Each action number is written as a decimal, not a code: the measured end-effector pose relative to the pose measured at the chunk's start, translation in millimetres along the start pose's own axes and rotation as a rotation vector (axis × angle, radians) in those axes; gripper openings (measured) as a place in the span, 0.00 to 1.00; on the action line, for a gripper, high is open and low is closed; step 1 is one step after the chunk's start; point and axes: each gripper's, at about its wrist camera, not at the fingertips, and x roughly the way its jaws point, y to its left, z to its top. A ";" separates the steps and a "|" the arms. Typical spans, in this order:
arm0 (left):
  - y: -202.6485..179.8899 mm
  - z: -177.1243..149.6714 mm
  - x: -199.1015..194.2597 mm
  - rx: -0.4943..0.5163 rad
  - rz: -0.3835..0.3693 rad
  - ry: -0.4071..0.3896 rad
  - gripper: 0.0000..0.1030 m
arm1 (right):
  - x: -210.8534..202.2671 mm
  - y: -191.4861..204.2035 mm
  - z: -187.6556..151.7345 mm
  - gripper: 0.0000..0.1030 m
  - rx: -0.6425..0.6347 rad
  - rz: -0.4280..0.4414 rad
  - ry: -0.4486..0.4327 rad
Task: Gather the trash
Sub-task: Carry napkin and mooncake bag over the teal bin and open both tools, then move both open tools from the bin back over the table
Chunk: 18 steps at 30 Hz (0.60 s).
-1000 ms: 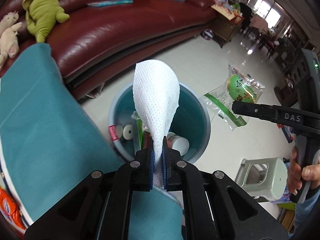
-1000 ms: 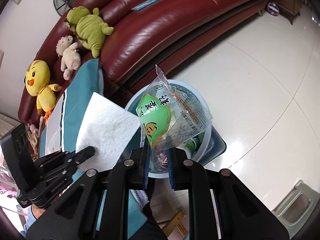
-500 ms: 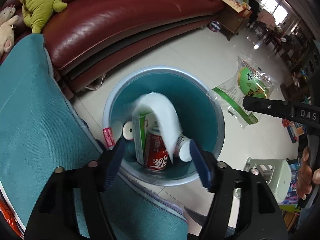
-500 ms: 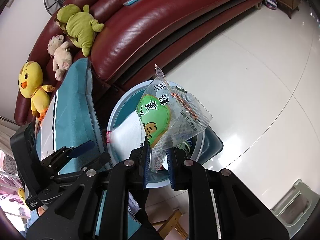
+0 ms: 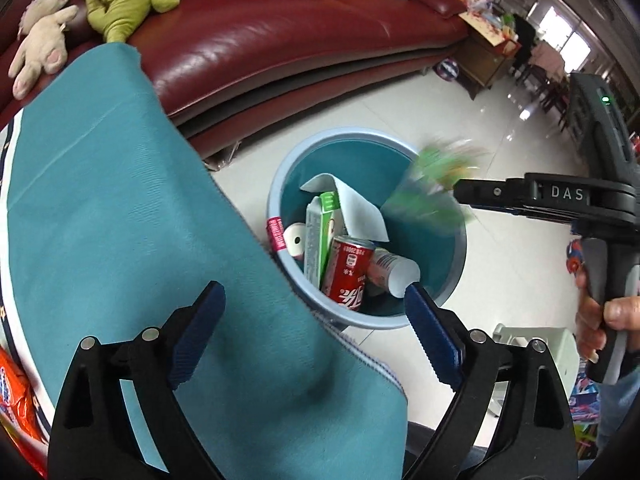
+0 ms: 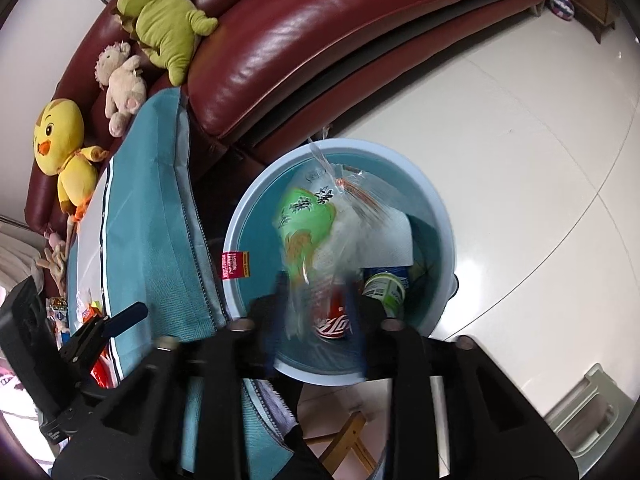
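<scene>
a: while dropping over the bin (image 6: pixel 436 216), could still go wrong: light snack wrapper (image 6: pixel 316 220), blurred in both views, can drift sideways and catch on the rim or slide to the floor (image 6: pixel 520 128).

b: agreed. also possible to cling to one pad, because thin plastic sticks easily. then pulled back out with the right gripper (image 6: pixel 316 328).

a: about the jaws of the right one: opening now, roughly half wide. wrapper between and just above the blurred fingers, hard to tell if touching a pad or already free.

b: seen from the left wrist, same wrapper (image 5: pixel 432 192) at the tip of the right gripper (image 5: pixel 460 194), over the far side of the bin (image 5: pixel 280 184), inside the rim line.

a: and the left gripper (image 5: pixel 312 316): jaws wide and widening, nothing between them. white napkin (image 5: pixel 352 208) already lying in the bin, on top of the green carton (image 5: pixel 318 236) and beside the red can (image 5: pixel 348 272).

b: one more risk: bin close against the teal cloth (image 5: pixel 120 220), so a wrapper falling on that side may land on the cloth, not inside.
</scene>
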 end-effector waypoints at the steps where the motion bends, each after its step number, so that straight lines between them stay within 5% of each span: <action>1: 1.8 -0.5 -1.7 -0.003 0.001 -0.002 0.89 | 1.3 1.8 0.1 0.53 0.001 -0.002 0.004; 6: 13.7 -8.8 -9.9 -0.033 -0.002 -0.007 0.90 | 4.7 7.9 -1.7 0.72 0.022 -0.024 0.025; 18: 59.3 -51.9 -53.2 -0.124 0.026 -0.062 0.90 | 7.3 53.4 -25.4 0.76 -0.018 -0.054 0.078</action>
